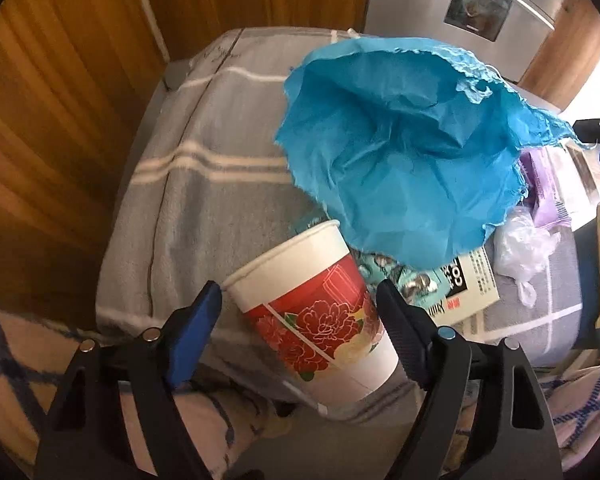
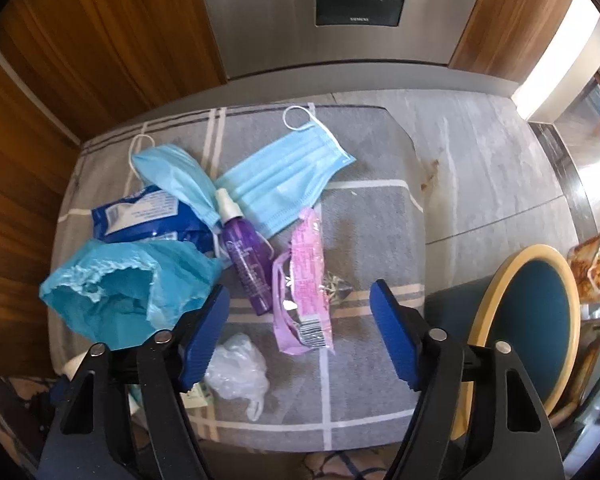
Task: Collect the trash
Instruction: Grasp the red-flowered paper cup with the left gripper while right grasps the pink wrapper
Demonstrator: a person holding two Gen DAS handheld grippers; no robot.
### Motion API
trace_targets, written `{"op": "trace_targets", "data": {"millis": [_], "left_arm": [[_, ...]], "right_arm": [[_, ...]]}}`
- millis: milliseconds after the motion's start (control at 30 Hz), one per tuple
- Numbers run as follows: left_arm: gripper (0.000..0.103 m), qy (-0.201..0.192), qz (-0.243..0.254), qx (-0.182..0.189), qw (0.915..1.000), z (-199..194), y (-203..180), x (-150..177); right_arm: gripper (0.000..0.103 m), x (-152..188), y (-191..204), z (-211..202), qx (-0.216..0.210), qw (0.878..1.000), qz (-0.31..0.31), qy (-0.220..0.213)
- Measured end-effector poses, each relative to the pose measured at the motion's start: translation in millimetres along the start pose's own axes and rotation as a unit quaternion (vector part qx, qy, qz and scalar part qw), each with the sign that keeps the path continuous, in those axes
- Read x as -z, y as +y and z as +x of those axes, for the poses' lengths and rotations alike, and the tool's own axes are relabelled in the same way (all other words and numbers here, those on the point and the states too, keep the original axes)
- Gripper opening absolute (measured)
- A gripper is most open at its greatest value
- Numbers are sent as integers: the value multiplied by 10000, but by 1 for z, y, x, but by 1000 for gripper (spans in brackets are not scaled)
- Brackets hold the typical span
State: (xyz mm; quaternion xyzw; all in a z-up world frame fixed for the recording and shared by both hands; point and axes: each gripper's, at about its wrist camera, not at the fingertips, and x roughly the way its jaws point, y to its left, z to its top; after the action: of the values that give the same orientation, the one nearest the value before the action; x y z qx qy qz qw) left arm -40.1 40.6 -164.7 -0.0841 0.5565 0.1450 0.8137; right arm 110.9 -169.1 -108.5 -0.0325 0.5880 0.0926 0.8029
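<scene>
Trash lying scattered on a grey checked cloth (image 2: 364, 208).
Left gripper (image 1: 300, 300) is straddling a floral paper cup (image 1: 316, 312), jaws wide, crumpled blue paper (image 1: 400, 148) crowding behind; right gripper (image 2: 296, 300) is hovering wide over a pink wrapper (image 2: 308, 276), two face masks (image 2: 288, 176) lying far.

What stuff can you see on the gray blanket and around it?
paper cup: one, white with red flowers, lying tilted between the left fingers
crumpled paper: one, bright blue, behind the cup
face masks: two, light blue, far side
spray bottle: one, purple, middle
wrapper: one, pink, beside the bottle
blue packet: one, left of the bottle
plastic bag: one, clear, near edge
chair: one, teal seat, right
oven: one, steel, behind
left gripper: open around the cup
right gripper: open above the wrapper
</scene>
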Motion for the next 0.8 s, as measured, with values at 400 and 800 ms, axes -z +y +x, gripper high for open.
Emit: {"op": "trace_targets", "data": {"millis": [400,800], "left_arm": [[72,-101,-255,64,9996,15,10,-21],[67,-163,-536,370,9977,9,19,-24]], "right_arm": [[60,-15,1,47,-25,9990,174,421],[16,-21,12,76,-80,9977,23,668]]}}
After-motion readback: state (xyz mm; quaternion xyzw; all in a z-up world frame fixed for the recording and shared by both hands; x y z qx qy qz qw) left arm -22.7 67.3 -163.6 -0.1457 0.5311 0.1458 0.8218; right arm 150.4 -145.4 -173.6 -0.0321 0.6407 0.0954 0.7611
